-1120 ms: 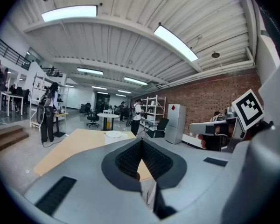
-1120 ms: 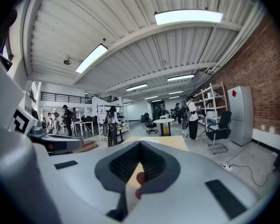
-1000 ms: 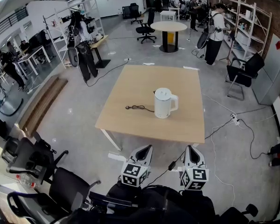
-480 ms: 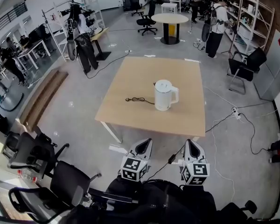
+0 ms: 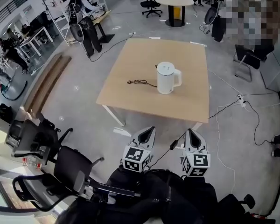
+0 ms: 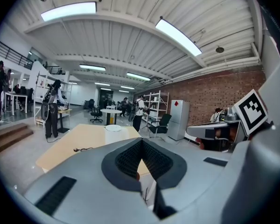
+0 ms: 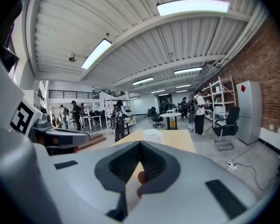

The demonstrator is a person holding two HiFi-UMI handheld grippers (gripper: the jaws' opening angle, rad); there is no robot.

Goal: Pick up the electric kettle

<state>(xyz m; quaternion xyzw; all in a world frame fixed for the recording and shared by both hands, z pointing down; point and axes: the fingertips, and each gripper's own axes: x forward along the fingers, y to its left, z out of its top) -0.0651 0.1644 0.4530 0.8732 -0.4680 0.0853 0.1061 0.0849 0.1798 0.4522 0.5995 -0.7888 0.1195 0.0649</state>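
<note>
The white electric kettle (image 5: 167, 77) stands upright on the wooden table (image 5: 130, 94), handle to the right, with a black cord (image 5: 139, 82) lying at its left. Both grippers are held short of the table's near edge, well apart from the kettle. My left gripper (image 5: 149, 130) is shut with nothing in it, and so is my right gripper (image 5: 190, 131). In the left gripper view the closed jaws (image 6: 141, 143) point at the table, and the kettle's lid (image 6: 114, 128) shows just above them. The right gripper view shows its closed jaws (image 7: 140, 146) below the kettle (image 7: 151, 133).
Black office chairs (image 5: 46, 143) crowd the floor at my lower left. A cable and power strip (image 5: 241, 99) lie on the floor right of the table. A black chair (image 5: 246, 59) stands at the far right, a round table (image 5: 176, 1) at the back, with people around.
The head view has tipped and shifted, so the table, the kettle and both grippers sit higher in the picture. Both grippers stay shut and side by side.
</note>
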